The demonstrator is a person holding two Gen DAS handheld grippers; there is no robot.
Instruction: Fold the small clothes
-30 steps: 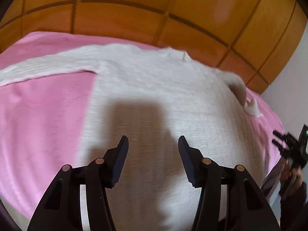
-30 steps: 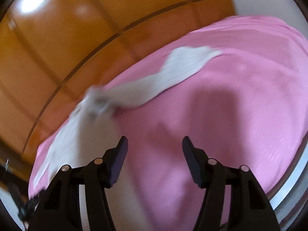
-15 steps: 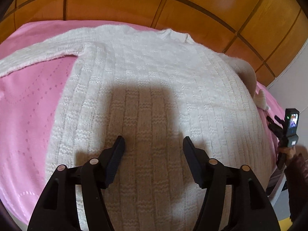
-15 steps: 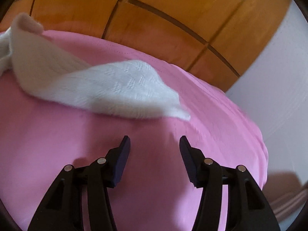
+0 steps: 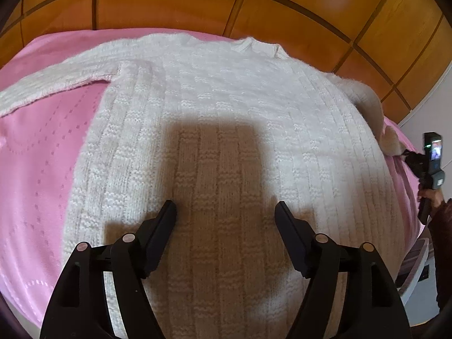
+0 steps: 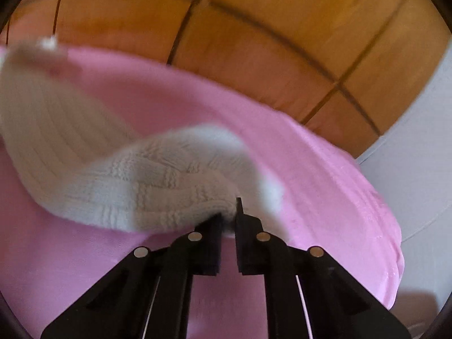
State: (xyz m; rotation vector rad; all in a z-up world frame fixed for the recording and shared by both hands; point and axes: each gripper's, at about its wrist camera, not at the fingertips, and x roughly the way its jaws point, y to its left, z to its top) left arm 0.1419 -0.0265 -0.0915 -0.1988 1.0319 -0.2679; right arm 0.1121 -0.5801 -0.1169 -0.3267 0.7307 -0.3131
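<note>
Left gripper (image 5: 226, 212) spread wide, gripping nothing, hovering over the lower body of the white knitted sweater (image 5: 226, 141), both black fingers (image 5: 162, 226) above the knit, dark shadow cast on the wool just ahead of them. Sweater laid flat, front up, on the pink bedsheet (image 5: 42, 155), neckline (image 5: 257, 46) at the far end next to the wooden headboard (image 5: 169, 2). One sleeve (image 5: 56, 82) stretched straight out to the left of the sweater body, resting on the sheet. Other sleeve at the right of the body bunched and lifted, its cuff (image 5: 391, 144) meeting the right gripper (image 5: 411, 158) at the bed's right edge, with a hand (image 5: 429, 196) on that tool's handle.

From the right wrist: right gripper (image 6: 228, 217) pinched nearly closed on the sleeve cuff (image 6: 180, 186), ribbed knit pressed between the two black fingers (image 6: 245, 226). Sleeve trailing leftward from the grip, draped in a soft curve above the pink bedsheet (image 6: 310, 183) and running back toward the sweater body at the left. View slightly blurred. Wooden headboard (image 6: 268, 42) beyond the sweater, a pale wall (image 6: 423, 169) to the right of it
</note>
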